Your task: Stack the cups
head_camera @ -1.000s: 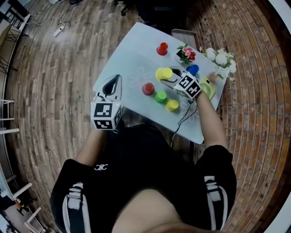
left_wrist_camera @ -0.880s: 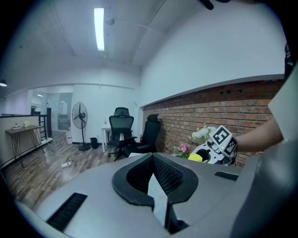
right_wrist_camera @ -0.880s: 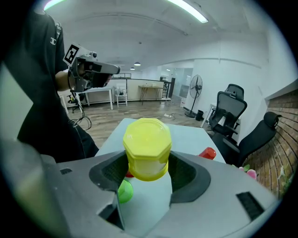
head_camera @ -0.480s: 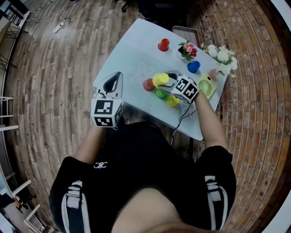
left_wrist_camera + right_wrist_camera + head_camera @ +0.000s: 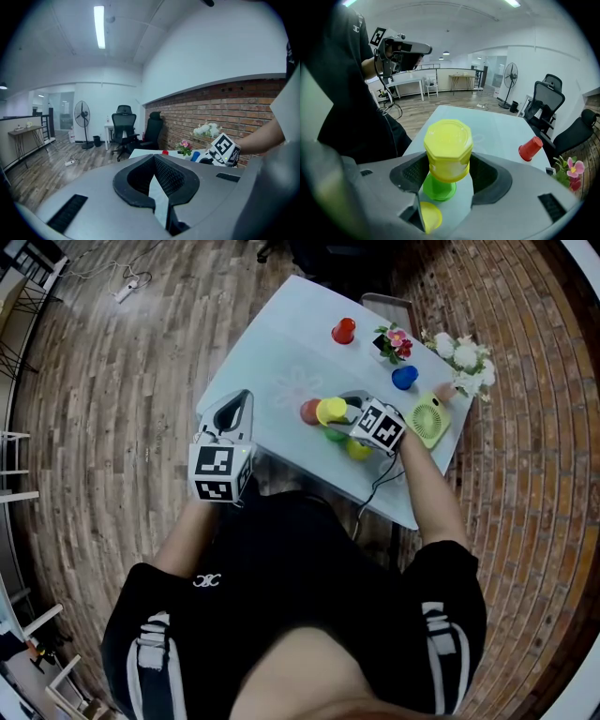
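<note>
Right gripper [image 5: 449,174]: the jaws clamp the yellow cup [image 5: 447,140] by its side walls, mouth down, so the open end faces the target.
Yellow cup position: in the air, above the green cup [image 5: 438,188] and roughly in line with it. Contact cannot be told.
Green cup: appears to stand mouth down on the table [image 5: 281,343], base up, so it serves as the post for the stack.
Left gripper [image 5: 242,404]: the jaws are closed on nothing. It is parked at the near table edge, well apart from the cups, which keeps the work area free.
Loose cups: the 2nd yellow cup [image 5: 357,450] is just beside the green cup and the near red cup [image 5: 309,411] is close by. The far red cup [image 5: 343,330] and the blue cup [image 5: 404,378] are farther off.
Stage: judged as the lowering step of the 1st pairing. 4 cups wait.
Risk: an off-centre descent may tip the green cup.
</note>
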